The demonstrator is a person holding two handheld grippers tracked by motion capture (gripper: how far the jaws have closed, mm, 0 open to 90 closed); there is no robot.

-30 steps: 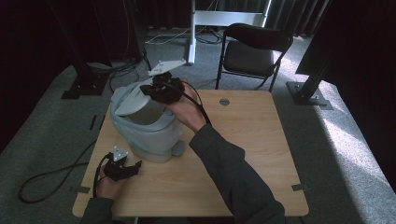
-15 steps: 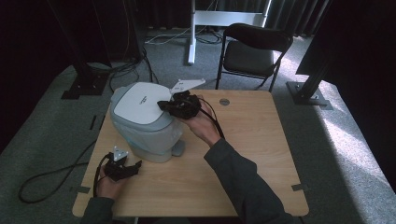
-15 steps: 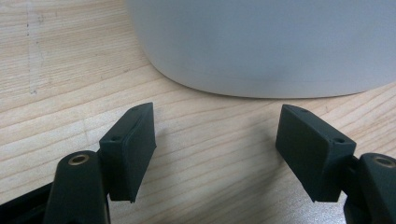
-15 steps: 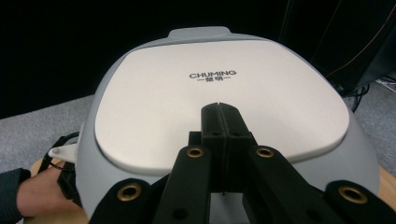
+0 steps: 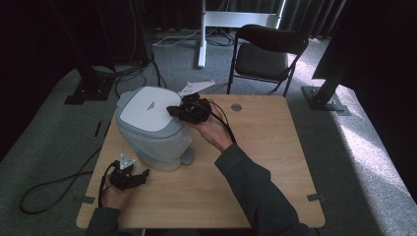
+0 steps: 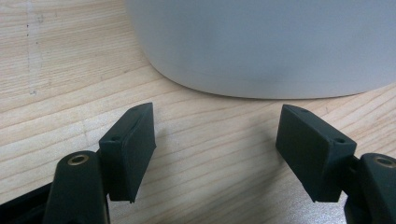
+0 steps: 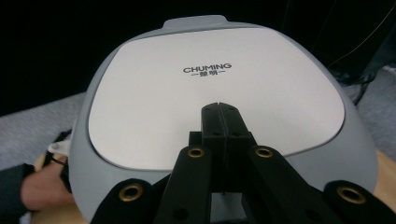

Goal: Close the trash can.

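Observation:
A grey rice cooker with a white lid stands on the left half of the wooden table. The lid lies down flat on the body. My right gripper is shut, its jaws pressed together with nothing between them. It sits at the lid's right edge, tips over the lid. In the right gripper view the shut tips lie above the white panel. My left gripper rests on the table at the cooker's front left, jaws open. In the left gripper view the cooker's curved base is just beyond them.
A round grommet is set in the table's far edge. A black folding chair stands behind the table, with a white stand beside it. Cables trail over the grey carpet at the left. The table's right half is bare wood.
The right gripper has moved right and down, from over the raised lid to the lid's right edge. The lid has gone from tilted up to lying flat. The left gripper has stayed still.

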